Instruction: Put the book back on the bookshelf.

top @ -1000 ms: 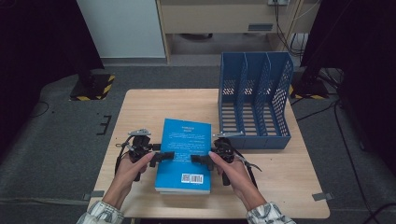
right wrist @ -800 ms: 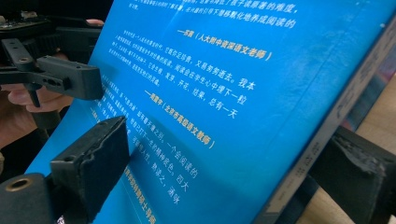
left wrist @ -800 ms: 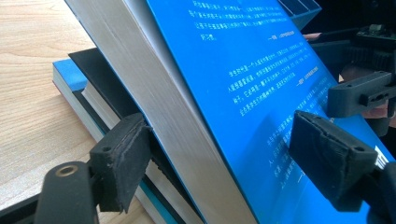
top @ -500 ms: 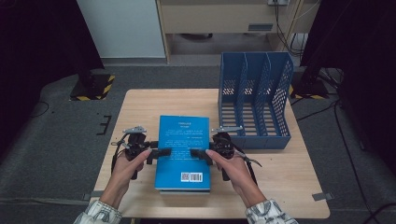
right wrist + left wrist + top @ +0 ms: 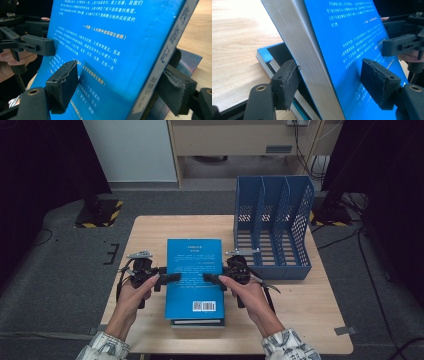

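Note:
A blue book with white print is raised at a tilt off a lower book on the wooden table. My left gripper is shut on its page edge; in the left gripper view the pads press the blue book from both faces. My right gripper is shut on the spine side, with one pad on the cover of the blue book and one behind the spine. Both sets of jaws have just been closing with the book between them.
A blue mesh file rack with several slots stands at the table's back right, close to the right hand. The lower book lies flat under the lifted one. A person's hands hold both grippers near the table's front edge.
Both grippers have slid further in over the blue book and closed on it. The book has turned square to the table and risen off the book beneath, the right side most.

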The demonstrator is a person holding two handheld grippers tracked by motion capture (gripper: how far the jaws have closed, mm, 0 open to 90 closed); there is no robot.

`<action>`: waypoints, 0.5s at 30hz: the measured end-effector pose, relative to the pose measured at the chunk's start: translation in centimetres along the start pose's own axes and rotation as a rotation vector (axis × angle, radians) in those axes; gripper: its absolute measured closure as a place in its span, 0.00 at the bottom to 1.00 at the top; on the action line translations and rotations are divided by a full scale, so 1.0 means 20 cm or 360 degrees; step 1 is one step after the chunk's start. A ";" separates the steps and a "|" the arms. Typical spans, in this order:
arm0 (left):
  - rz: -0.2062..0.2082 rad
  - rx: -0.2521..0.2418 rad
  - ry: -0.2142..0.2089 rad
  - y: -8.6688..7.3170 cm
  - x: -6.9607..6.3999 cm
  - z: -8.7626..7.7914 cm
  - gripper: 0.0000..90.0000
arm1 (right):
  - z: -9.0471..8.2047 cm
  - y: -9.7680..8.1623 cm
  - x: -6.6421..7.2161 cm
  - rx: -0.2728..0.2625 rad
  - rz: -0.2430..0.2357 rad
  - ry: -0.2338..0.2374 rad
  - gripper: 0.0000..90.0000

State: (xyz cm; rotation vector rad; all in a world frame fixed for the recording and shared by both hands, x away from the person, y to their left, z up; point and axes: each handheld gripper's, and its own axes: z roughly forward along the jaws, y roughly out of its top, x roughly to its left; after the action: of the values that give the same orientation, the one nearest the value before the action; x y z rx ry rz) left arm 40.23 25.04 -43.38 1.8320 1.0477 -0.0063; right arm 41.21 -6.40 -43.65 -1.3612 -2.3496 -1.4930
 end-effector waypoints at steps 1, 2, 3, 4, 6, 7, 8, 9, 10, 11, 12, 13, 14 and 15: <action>0.0005 0.0002 0.0004 0.01 0.00 0.00 0.35 | 0.00 0.01 0.00 -0.0004 0.0002 0.0001 0.25; 0.0007 0.0007 0.0008 0.01 0.00 0.00 0.35 | 0.00 0.01 0.00 -0.0005 -0.0005 0.0001 0.26; 0.0010 0.0007 0.0011 0.02 0.00 0.00 0.35 | 0.00 0.01 0.00 -0.0006 -0.0006 -0.0002 0.26; 0.0010 0.0009 0.0014 0.02 0.00 0.00 0.35 | 0.00 0.02 0.00 -0.0003 0.0001 -0.0001 0.26; 0.0012 0.0006 0.0019 0.03 0.00 -0.01 0.35 | 0.00 0.03 0.00 0.0000 -0.0002 -0.0006 0.26; 0.0011 0.0004 0.0020 0.03 0.00 -0.01 0.35 | 0.00 0.03 0.00 -0.0003 -0.0009 -0.0009 0.26; 0.0011 0.0005 0.0023 0.03 0.00 -0.01 0.35 | 0.00 0.04 0.01 0.0001 -0.0005 -0.0010 0.27; 0.0015 0.0003 0.0026 0.03 0.00 -0.01 0.36 | 0.00 0.04 0.00 -0.0001 -0.0012 -0.0009 0.27; 0.0015 0.0002 0.0028 0.04 0.00 -0.01 0.36 | 0.00 0.05 0.00 -0.0004 -0.0018 -0.0011 0.27; 0.0017 0.0000 0.0031 0.04 0.00 -0.02 0.36 | 0.00 0.05 0.01 -0.0008 -0.0013 -0.0013 0.28; 0.0019 -0.0005 0.0034 0.04 0.00 -0.02 0.36 | 0.00 0.05 0.01 -0.0012 -0.0016 -0.0015 0.28; 0.0024 -0.0004 0.0036 0.05 0.00 -0.02 0.36 | 0.00 0.06 0.01 -0.0019 -0.0023 -0.0015 0.29; 0.0027 -0.0006 0.0038 0.05 0.00 -0.02 0.37 | -0.01 0.06 0.01 -0.0024 -0.0019 -0.0016 0.29; 0.0026 -0.0011 0.0042 0.06 0.00 -0.03 0.37 | -0.01 0.07 0.01 -0.0026 -0.0016 -0.0015 0.30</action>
State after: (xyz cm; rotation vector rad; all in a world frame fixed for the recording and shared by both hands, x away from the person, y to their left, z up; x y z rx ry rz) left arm 40.74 25.26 -42.21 1.8387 1.0500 0.0315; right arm 41.86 -6.17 -42.48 -1.3653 -2.3586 -1.5150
